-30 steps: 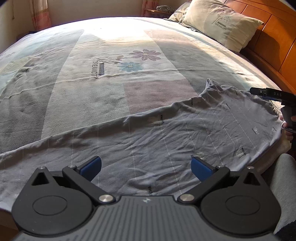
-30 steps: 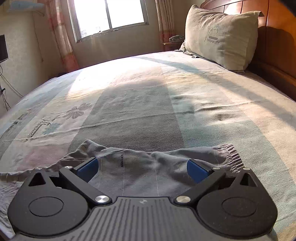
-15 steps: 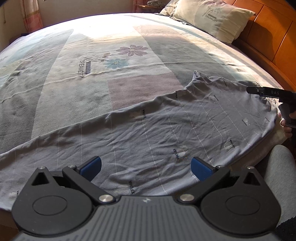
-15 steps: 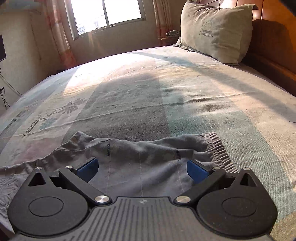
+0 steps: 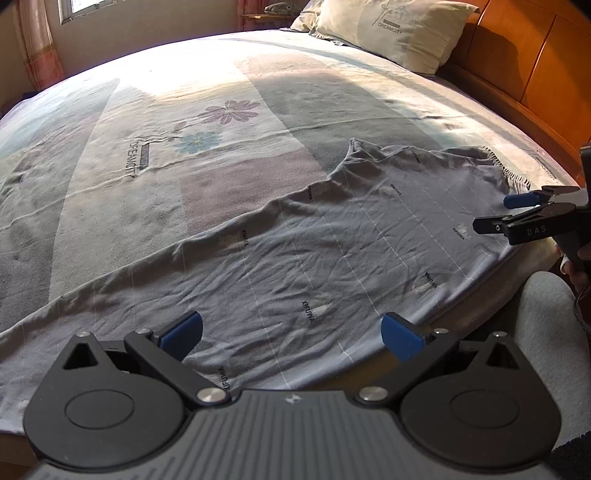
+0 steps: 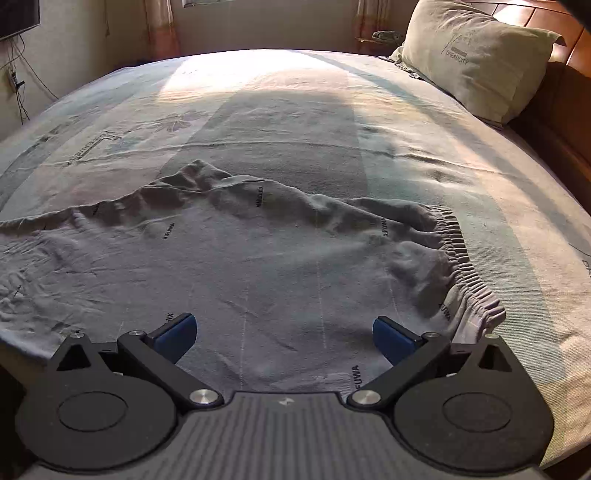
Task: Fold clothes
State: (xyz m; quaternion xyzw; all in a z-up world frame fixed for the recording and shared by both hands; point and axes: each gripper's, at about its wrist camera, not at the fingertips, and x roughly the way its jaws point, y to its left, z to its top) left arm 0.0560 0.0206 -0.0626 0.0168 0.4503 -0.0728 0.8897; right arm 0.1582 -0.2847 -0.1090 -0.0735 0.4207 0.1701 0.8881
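Note:
A pair of grey trousers (image 5: 332, 251) with thin white lines and small printed words lies spread along the near edge of the bed. Its elastic waistband (image 6: 461, 254) is at the right end. My left gripper (image 5: 291, 330) is open and empty, held above the trouser leg near the bed's edge. My right gripper (image 6: 282, 334) is open and empty over the seat of the trousers (image 6: 258, 266), just left of the waistband. It also shows in the left wrist view (image 5: 513, 210) at the far right.
The bed sheet (image 5: 207, 155) has pastel stripes, flowers and lettering. A pillow (image 5: 391, 33) lies against the wooden headboard (image 5: 535, 77) at the back right. The person's grey-clad knee (image 5: 546, 354) is beside the bed's edge. A window and curtains are at the far wall.
Both grippers have lifted and moved in over the trousers, which now show more fully. The right gripper has come further over the waist end. Both stay open.

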